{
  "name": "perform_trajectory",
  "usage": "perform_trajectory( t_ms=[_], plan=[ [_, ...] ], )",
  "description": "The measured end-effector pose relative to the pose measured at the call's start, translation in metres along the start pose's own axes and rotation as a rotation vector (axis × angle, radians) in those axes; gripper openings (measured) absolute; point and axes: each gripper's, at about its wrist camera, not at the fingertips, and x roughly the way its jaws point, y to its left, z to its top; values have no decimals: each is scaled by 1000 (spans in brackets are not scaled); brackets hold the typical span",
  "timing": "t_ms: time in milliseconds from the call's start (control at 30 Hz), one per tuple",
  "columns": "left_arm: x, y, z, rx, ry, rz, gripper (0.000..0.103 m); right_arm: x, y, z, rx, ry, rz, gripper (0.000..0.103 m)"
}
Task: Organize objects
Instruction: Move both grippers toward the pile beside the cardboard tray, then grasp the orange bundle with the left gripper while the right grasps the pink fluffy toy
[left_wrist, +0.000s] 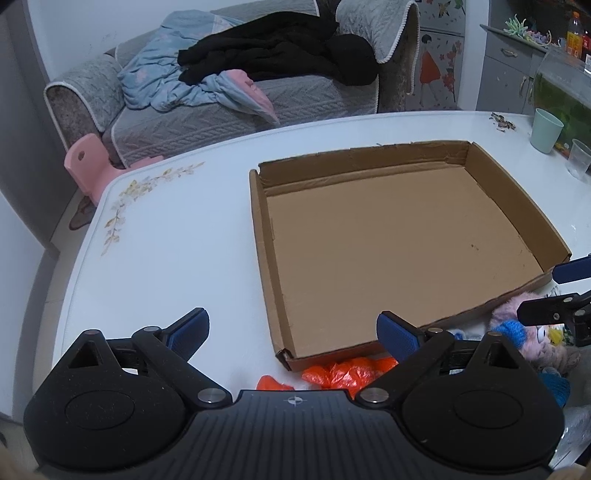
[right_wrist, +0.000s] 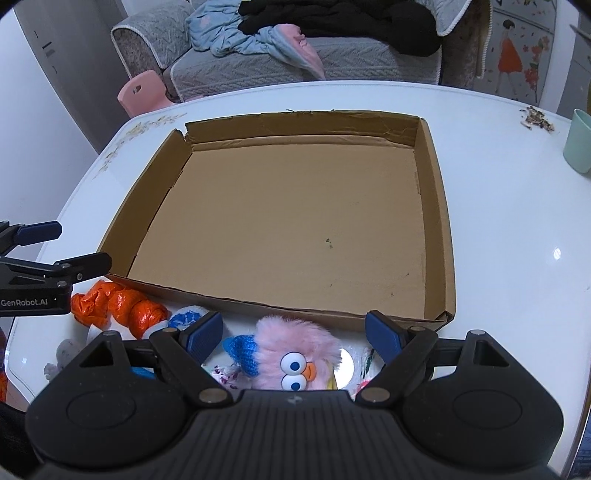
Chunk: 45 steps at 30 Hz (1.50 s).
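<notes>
A shallow open cardboard box (left_wrist: 406, 251) (right_wrist: 295, 221) lies empty on the white table (left_wrist: 166, 240). Along its near wall sit a crumpled orange plastic bag (left_wrist: 343, 373) (right_wrist: 122, 304), a pink furry toy with big eyes and a blue knitted bow (right_wrist: 295, 350) (left_wrist: 517, 332), and a blue-and-white item (right_wrist: 186, 317). My left gripper (left_wrist: 291, 332) hovers open over the box's near-left corner, nothing between its fingers. My right gripper (right_wrist: 293, 332) stands open above the pink toy, its pads clear of the fur. Each gripper shows at the edge of the other's view.
A mint green cup (left_wrist: 546, 130) (right_wrist: 580, 142) and a clear plastic cup (left_wrist: 578, 158) stand at the table's far right beside a glass fish tank (left_wrist: 565, 88). Crumbs (right_wrist: 535, 118) lie near them. A grey sofa with clothes (left_wrist: 240, 81) and a pink stool (left_wrist: 88, 162) stand behind the table.
</notes>
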Motion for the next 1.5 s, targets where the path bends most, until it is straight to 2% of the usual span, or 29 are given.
perform_trajectory(
  t_ms=[100,267,367,467,567,633,700,800,867,1133,1367,1500],
  plan=[
    [1,7,-10,-3,34,19,100,1,5,-2,-22,21,16,82],
    [17,24,-26,-55,146,37,100,9,21,-10,-106,81,35,77],
    [29,30,-33,-96,204,30,100,17,17,-9,-74,122,50,71],
    [37,31,-37,-98,237,43,99,24,9,-8,-25,148,64,70],
    [43,35,-42,-121,275,37,96,32,2,-7,26,171,80,64],
    [45,41,-46,-162,292,16,94,36,-1,-7,53,179,102,44],
    [46,46,-46,-204,303,-9,90,36,0,-9,65,172,117,41],
    [41,47,-44,-205,288,-10,75,36,1,-9,67,168,123,37],
    [38,48,-42,-202,281,-10,53,34,1,-8,67,159,127,37],
    [17,55,-35,-244,260,26,52,15,0,-5,82,105,162,36],
    [-13,56,8,-282,106,19,52,-21,-5,7,91,-9,198,36],
    [-3,46,45,-269,34,-22,53,-34,-7,31,80,-111,208,36]
  ],
)
